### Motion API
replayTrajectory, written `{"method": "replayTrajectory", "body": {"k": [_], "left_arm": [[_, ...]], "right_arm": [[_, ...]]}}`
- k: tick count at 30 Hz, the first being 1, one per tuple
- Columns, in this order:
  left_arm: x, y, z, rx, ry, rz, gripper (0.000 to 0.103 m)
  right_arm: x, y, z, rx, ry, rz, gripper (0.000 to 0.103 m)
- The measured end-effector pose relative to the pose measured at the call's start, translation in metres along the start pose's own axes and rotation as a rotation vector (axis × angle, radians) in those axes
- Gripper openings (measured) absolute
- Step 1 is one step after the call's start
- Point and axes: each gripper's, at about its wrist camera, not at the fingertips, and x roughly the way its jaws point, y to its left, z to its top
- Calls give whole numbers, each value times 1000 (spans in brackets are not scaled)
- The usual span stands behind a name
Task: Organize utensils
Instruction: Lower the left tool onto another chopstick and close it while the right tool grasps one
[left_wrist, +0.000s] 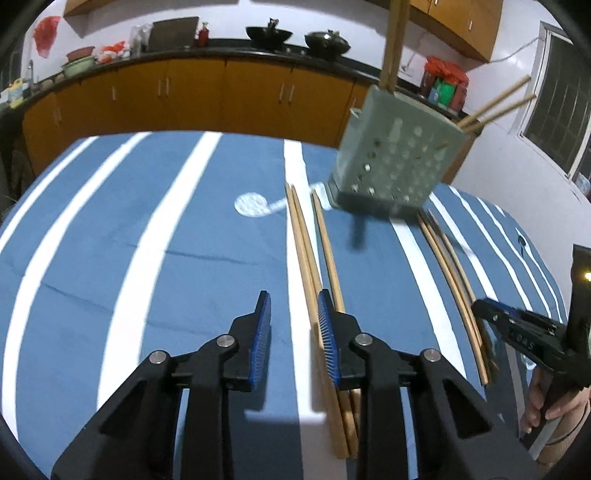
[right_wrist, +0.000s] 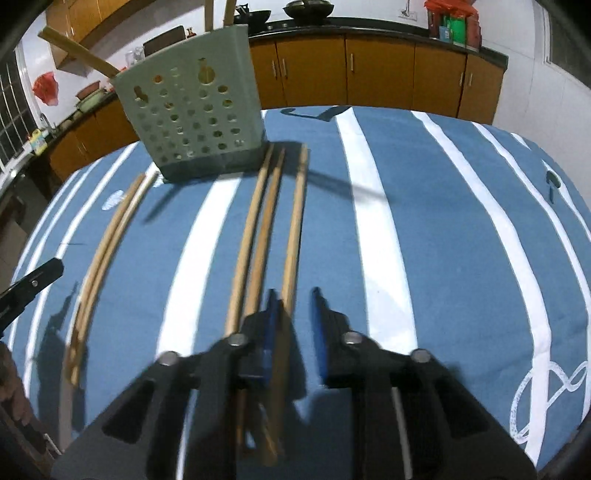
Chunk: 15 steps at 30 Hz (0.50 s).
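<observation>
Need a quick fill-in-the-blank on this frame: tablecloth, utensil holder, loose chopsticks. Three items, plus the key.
1. The cloth is blue with ___ stripes.
2. The holder has a wall full of round ___.
3. In the right wrist view, ___ loose chopsticks lie just ahead of the right gripper.
Missing words: white; holes; three.

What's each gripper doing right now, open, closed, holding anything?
Left gripper: open, empty; the chopsticks lie beside it.
Right gripper: open, blurred; one chopstick runs between the jaws, not clamped.
</observation>
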Motion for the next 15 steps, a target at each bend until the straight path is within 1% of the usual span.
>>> {"method": "replayTrajectory", "body": {"k": [5, 8, 13, 15], "left_arm": [[7, -6, -7, 16, 34, -23, 21], [11, -7, -11, 22, 51, -26, 19], [18, -10, -14, 39, 84, -15, 16], [18, -12, -14, 49, 82, -9, 16]], "right_arm": [[1, -21, 4, 62, -6, -55, 9], [1, -31, 5, 80, -7, -64, 9], [2, -33, 4, 77, -10, -65, 9], [3, -32, 4, 73, -11, -67, 9]]}}
